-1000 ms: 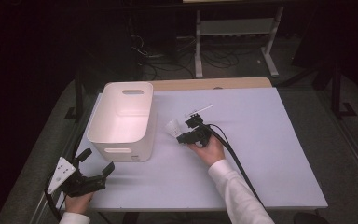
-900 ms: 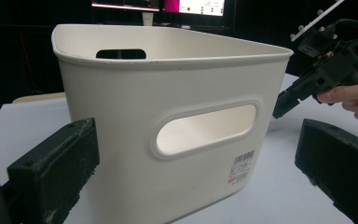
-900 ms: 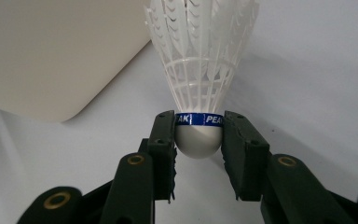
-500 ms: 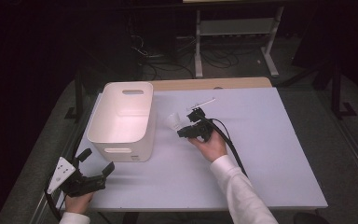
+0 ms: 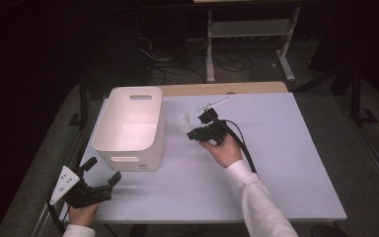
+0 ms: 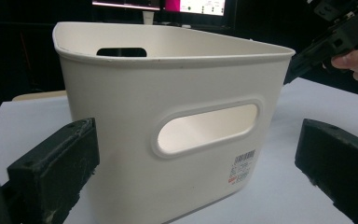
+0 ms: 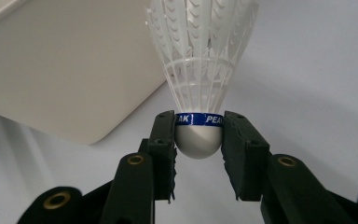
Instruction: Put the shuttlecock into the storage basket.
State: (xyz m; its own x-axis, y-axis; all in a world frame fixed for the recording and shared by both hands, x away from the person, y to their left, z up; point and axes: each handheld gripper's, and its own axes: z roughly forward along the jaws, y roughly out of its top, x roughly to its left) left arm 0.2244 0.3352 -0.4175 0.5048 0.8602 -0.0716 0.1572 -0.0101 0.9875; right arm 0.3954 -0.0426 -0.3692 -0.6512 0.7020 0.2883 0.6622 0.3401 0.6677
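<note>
A white plastic shuttlecock point(image 7: 200, 70) with a blue band round its rounded cork is held by the cork between the black jaws of my right gripper point(image 7: 198, 135), skirt pointing away. From above, my right gripper point(image 5: 193, 129) hangs over the white table, just right of a white plastic bin point(image 5: 130, 126), with the shuttlecock point(image 5: 184, 121) at its tip. My left gripper point(image 5: 100, 173) rests at the table's front left corner, jaws wide apart and nothing between them. Its own view faces the bin's point(image 6: 168, 116) near wall and handle slot from close up.
The white table point(image 5: 276, 163) has free surface to the right and front of the bin. A thin white stick-like thing point(image 5: 216, 103) lies near the table's back edge. A metal stand and cables point(image 5: 237, 34) sit on the dark floor behind.
My right gripper has risen a little with the shuttlecock held in it, drifting slightly toward the back of the table. The left gripper has stayed put.
</note>
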